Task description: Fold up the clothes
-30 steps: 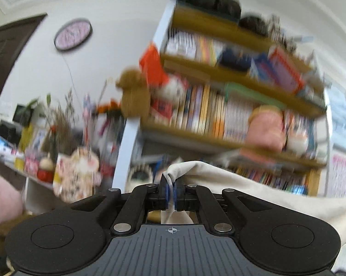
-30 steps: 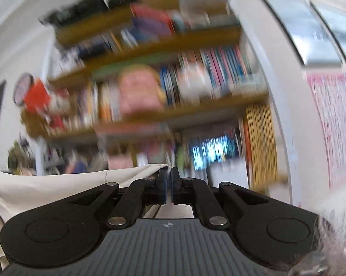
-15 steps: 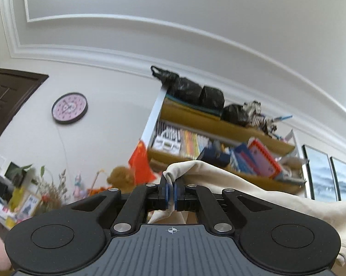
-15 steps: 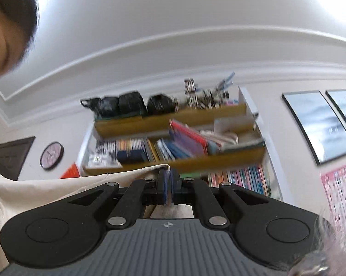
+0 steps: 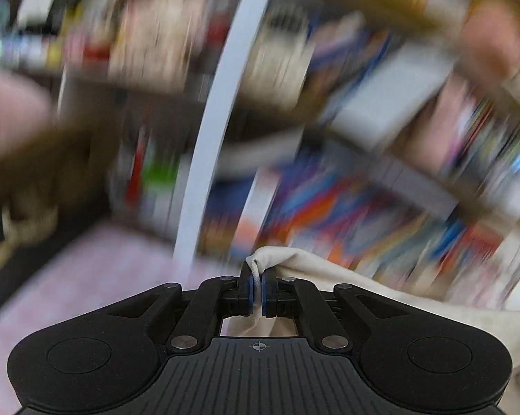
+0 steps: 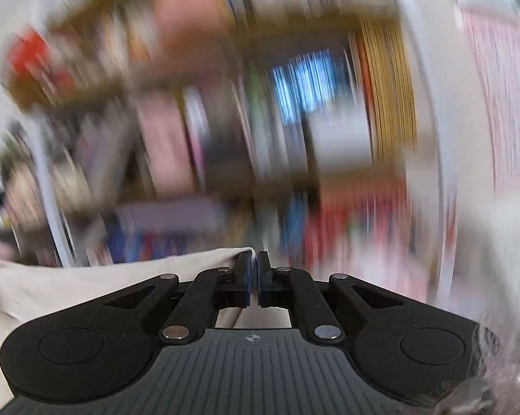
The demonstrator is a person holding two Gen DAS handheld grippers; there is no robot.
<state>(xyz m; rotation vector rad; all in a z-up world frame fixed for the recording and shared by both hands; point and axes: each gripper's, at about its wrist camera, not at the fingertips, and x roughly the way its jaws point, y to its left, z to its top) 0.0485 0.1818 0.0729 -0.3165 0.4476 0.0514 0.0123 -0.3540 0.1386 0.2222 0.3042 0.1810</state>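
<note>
A cream garment [image 5: 374, 288] hangs in the air between both grippers. In the left wrist view my left gripper [image 5: 256, 285] is shut on a corner of it, and the cloth runs off to the right and down. In the right wrist view my right gripper [image 6: 253, 278] is shut on another edge of the cream garment [image 6: 97, 282], which stretches away to the left. Most of the garment is hidden below the gripper bodies.
Everything behind is smeared by motion blur. A wooden bookshelf full of books [image 6: 294, 110] fills the background, with a white upright post [image 5: 211, 131]. A pink surface [image 5: 97, 269] lies low at the left.
Both views swung down from the ceiling and upper shelves to the lower bookshelf and the pink surface. Both grippers kept their hold on the cream garment.
</note>
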